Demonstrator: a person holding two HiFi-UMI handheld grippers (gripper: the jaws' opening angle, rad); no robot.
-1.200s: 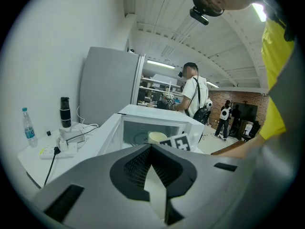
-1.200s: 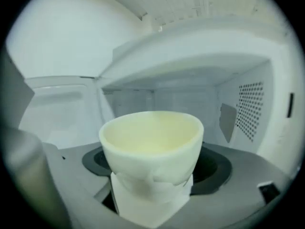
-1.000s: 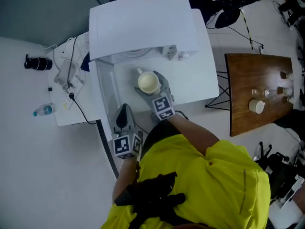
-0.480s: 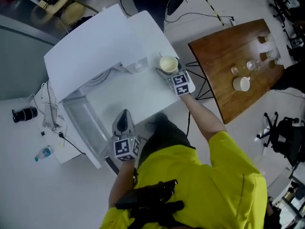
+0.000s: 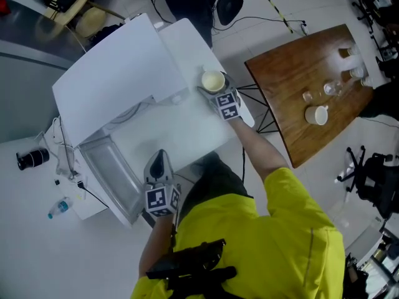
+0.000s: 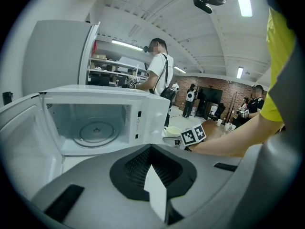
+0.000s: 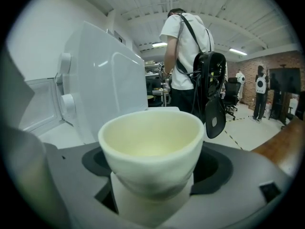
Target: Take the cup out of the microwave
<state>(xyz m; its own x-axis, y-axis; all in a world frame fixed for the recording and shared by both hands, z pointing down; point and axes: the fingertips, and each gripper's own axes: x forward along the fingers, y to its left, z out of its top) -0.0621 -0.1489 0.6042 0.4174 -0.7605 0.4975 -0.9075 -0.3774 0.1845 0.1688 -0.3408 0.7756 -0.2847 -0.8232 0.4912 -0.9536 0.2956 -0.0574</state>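
A cream cup [image 5: 212,80] is held upright in my right gripper [image 5: 215,92], outside the white microwave [image 5: 118,73] and by its right front corner, above the white table [image 5: 187,126]. In the right gripper view the cup [image 7: 152,147] fills the space between the jaws, with the microwave's side [image 7: 105,89] to the left. My left gripper [image 5: 159,161] hangs near the table's front edge, shut on nothing. Its view shows the open, empty microwave cavity [image 6: 95,128] with the glass turntable, and the cup [image 6: 173,131] to the right.
The microwave door [image 5: 115,173] hangs open at the left. A wooden table [image 5: 293,61] on the right carries a white mug [image 5: 317,114] and small glasses [image 5: 330,89]. A bottle [image 5: 60,207] and a black lens [image 5: 31,159] lie far left. A person with a backpack [image 7: 190,56] stands behind.
My right gripper has carried the cup from in front of the microwave cavity to the right, past the microwave's front corner. The head view has swung. The left gripper has barely moved.
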